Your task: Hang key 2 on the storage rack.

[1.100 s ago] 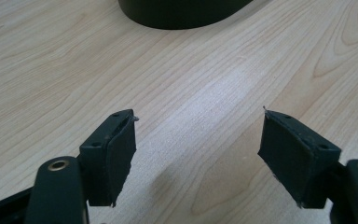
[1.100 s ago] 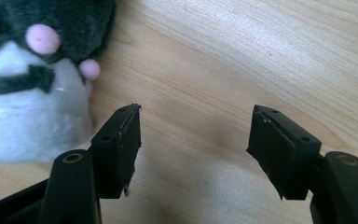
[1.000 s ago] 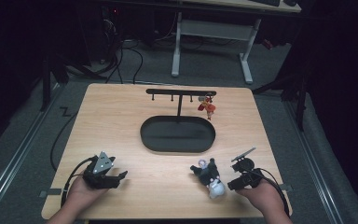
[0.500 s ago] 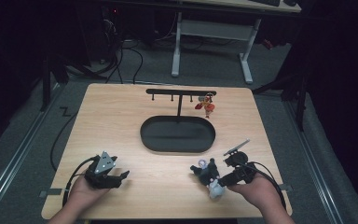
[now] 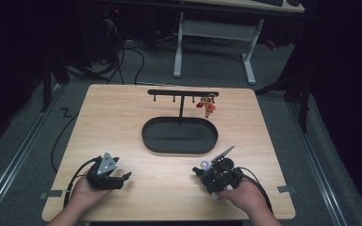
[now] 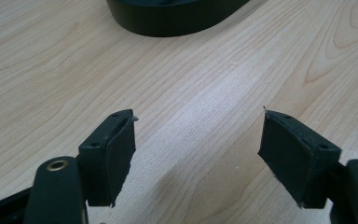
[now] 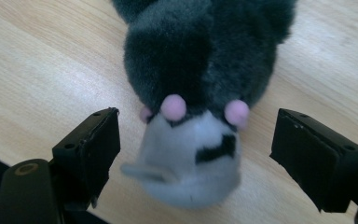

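A dark grey and white plush toy with pink dots lies on the wooden table, between the jaws of my right gripper. Those jaws have just been opening, and both pads stand clear of the plush on either side. From above, the right gripper sits at the front right and covers most of the plush. My left gripper rests at the front left. Its jaws are open over bare wood.
A black oval tray lies in the middle of the table; its rim shows ahead of the left gripper. Behind it stands a black hook rack with a small red figure hanging at its right end.
My right gripper has slid left over the plush, which now lies between its jaws and is mostly hidden from above. The left hand has stayed put.
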`<state>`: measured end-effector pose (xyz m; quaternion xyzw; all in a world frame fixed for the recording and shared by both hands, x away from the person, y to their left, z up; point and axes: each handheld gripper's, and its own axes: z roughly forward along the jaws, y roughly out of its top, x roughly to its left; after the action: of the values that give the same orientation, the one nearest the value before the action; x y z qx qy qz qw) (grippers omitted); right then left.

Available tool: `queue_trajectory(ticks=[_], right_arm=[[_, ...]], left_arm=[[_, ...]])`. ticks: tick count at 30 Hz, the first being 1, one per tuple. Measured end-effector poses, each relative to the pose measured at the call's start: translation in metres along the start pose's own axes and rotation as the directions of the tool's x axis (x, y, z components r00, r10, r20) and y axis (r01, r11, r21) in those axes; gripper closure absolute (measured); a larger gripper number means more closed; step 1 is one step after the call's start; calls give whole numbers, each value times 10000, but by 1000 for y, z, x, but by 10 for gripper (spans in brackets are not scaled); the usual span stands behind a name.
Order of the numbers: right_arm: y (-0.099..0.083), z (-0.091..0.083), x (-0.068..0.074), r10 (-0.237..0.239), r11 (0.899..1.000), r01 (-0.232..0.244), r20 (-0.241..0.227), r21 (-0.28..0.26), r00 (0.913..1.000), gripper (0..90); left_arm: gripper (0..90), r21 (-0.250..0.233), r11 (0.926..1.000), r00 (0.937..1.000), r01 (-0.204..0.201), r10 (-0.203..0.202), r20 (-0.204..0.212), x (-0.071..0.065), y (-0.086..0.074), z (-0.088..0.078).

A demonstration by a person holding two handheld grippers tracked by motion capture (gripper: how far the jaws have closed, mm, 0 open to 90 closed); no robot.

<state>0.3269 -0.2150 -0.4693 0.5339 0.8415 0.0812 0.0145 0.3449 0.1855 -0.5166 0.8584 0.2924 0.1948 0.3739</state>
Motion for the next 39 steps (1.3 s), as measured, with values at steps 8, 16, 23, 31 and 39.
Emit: queue_trajectory(ticks=[8,16,23,31,39], right_arm=[[5,13,5,-138,9995,134,123,274,9998,258],[10,19,9,-440,9974,416,397,593,9982,417],[8,10,12,-690,9974,681,408,222,9968,468],[11,-8,6,-685,9975,690,333,-152,9971,468],[17,-21,5,-645,9974,654,304,-304,9975,473]], left_arm=[[270,-46,10000,10000,43,-43,22,0,0,-1],[270,-15,10000,10000,67,-67,27,1,0,0],[271,-143,9999,9999,97,-96,58,0,2,-1],[270,-96,9999,9999,127,-127,91,-2,3,2],[262,-205,9990,9989,394,-388,280,-2,0,-1]])
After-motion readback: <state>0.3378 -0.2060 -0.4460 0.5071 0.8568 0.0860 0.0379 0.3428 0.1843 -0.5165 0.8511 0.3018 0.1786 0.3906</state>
